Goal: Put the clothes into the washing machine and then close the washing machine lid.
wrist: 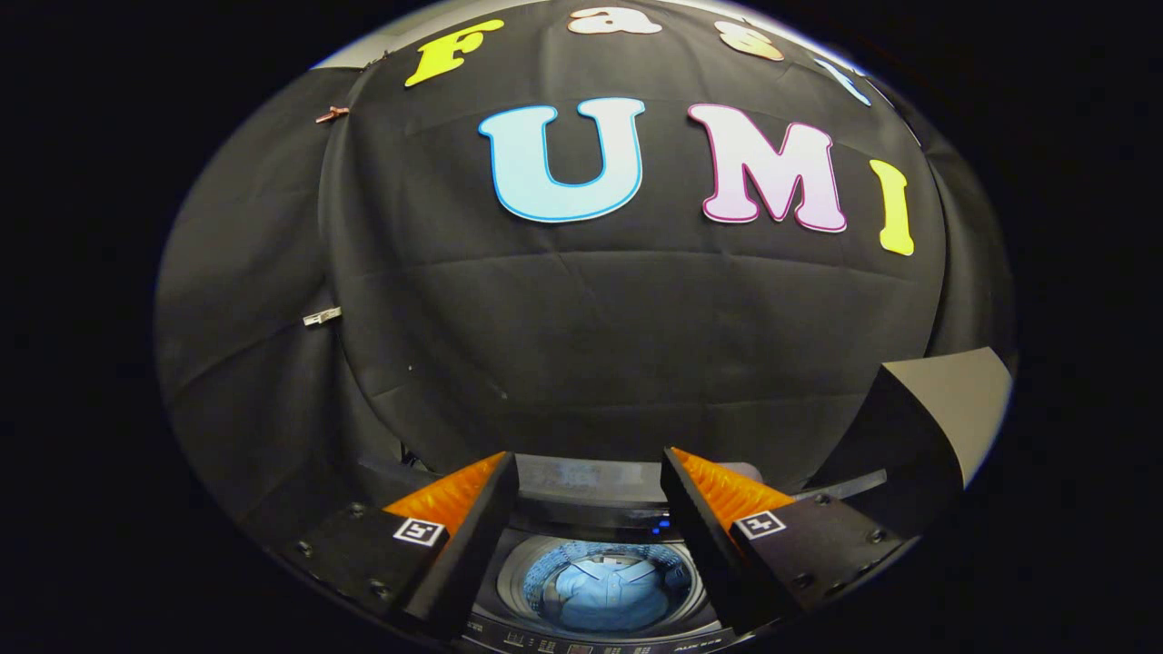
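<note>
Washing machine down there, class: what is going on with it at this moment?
A person's hand-held gripper hangs above a top-loading washing machine, its two fingers apart and holding nothing. Between the fingers you look down into the round drum, where a light blue shirt already lies. The top opening is uncovered, so the clothes appear to be in and closing the lid is the step left. A black cloth wall stands beyond the machine.
</note>
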The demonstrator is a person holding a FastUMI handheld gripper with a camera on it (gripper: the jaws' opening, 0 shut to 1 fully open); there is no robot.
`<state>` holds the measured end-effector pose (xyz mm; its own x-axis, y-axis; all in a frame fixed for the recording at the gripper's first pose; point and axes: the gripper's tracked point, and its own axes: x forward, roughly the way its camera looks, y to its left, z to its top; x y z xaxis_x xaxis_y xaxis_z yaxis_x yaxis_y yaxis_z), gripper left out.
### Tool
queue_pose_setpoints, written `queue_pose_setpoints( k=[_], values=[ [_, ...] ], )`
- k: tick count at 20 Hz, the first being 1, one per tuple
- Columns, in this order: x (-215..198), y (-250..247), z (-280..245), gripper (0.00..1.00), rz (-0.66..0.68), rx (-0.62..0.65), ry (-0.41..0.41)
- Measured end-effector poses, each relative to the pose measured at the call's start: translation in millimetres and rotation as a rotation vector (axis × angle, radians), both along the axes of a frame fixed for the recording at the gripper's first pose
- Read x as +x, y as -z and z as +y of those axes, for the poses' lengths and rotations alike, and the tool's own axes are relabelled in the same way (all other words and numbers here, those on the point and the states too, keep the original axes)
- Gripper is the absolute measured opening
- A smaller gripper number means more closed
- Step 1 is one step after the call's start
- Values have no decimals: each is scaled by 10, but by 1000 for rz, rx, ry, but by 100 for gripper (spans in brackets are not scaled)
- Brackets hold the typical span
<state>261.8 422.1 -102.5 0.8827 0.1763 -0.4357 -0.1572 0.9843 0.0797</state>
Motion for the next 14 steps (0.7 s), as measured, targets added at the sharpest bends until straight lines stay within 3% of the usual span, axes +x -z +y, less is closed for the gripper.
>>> queue_pose_setpoints(
  k=[4, 14],
  values=[
    [-161, 139, 22, 98, 17, -10, -23],
    [-505, 1139, -62, 99, 201, -44, -26]
  ],
)
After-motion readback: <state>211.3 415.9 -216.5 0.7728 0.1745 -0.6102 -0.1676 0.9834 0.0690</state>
